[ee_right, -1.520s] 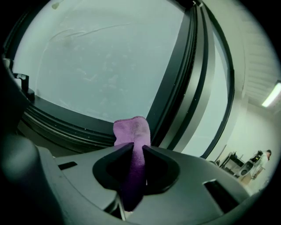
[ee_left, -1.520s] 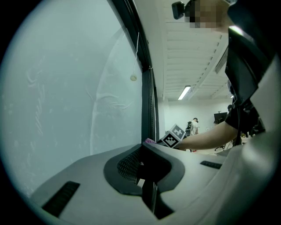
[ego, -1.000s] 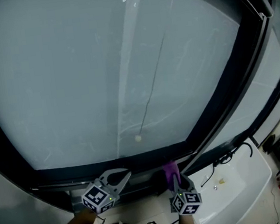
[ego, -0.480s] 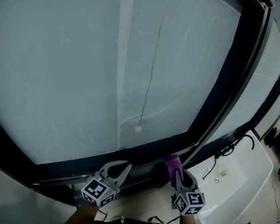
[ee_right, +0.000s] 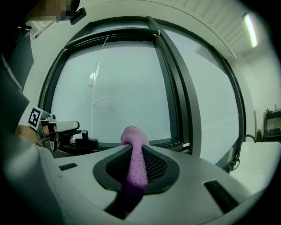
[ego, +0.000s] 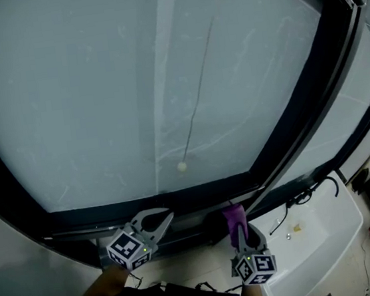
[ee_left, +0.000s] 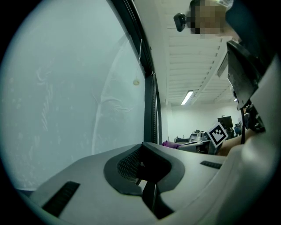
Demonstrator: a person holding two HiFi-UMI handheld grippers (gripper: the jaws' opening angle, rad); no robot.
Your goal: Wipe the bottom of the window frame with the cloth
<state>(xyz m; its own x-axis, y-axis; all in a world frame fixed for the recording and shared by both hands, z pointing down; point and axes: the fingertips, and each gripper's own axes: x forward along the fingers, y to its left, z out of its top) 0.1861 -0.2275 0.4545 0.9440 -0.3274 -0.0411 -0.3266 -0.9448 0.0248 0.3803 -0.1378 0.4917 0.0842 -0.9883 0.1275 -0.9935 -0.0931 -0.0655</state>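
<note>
Frosted window fills the view, dark window frame (ego: pixel 179 207) along its bottom. Right gripper (ego: pixel 239 232) clamped on purple cloth (ego: pixel 233 216), cloth tip at the bottom rail near the right corner. Left gripper (ego: pixel 157 218) jaws together, empty, just beside the rail. Wiping looks under way; wiped share unreadable, leftward rail probably left. One cloth, two grippers.

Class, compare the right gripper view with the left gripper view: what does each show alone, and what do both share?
Only the right gripper view: the window frame's bottom rail and the left gripper seen from outside. Only the left gripper view: the right gripper seen from outside. Both: the window glass, a dark upright frame post and the purple cloth.
</note>
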